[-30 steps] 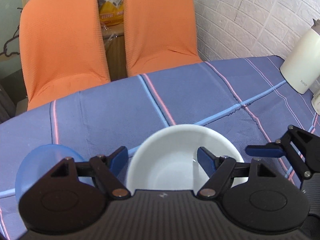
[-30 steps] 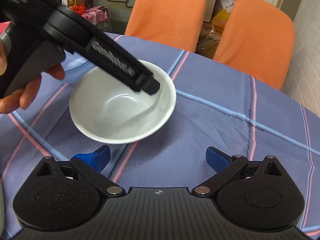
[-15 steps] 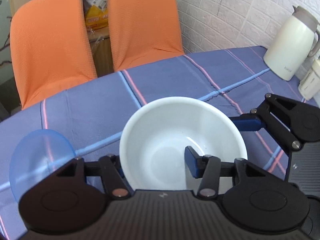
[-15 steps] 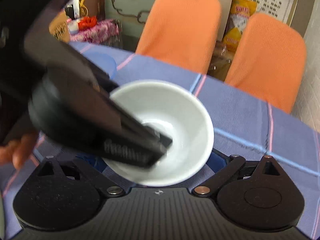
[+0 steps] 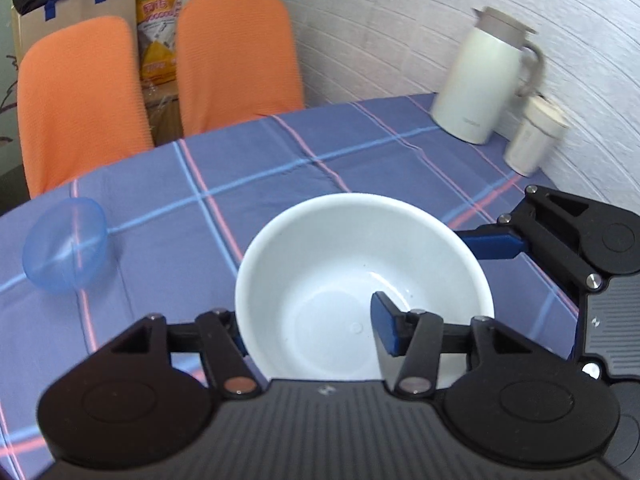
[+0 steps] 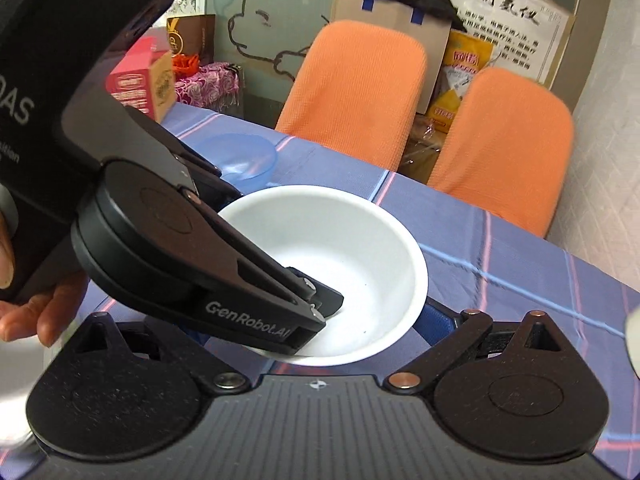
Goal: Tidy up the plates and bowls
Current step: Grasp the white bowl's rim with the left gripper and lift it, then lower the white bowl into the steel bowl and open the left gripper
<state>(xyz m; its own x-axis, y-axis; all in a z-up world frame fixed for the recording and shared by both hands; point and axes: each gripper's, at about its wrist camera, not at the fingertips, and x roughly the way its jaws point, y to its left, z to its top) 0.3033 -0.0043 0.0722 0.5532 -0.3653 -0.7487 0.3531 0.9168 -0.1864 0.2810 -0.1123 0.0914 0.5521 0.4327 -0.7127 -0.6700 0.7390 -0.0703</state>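
White bowl (image 5: pixel 362 280) upright, mouth up, rim pinched by left gripper (image 5: pixel 312 328), right gripper (image 6: pixel 320 324) spread beside it

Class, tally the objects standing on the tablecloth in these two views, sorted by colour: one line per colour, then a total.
White: 1, the white bowl
Blue: 1, the blue bowl
Cream: 2, the jug and the cup
Total: 4
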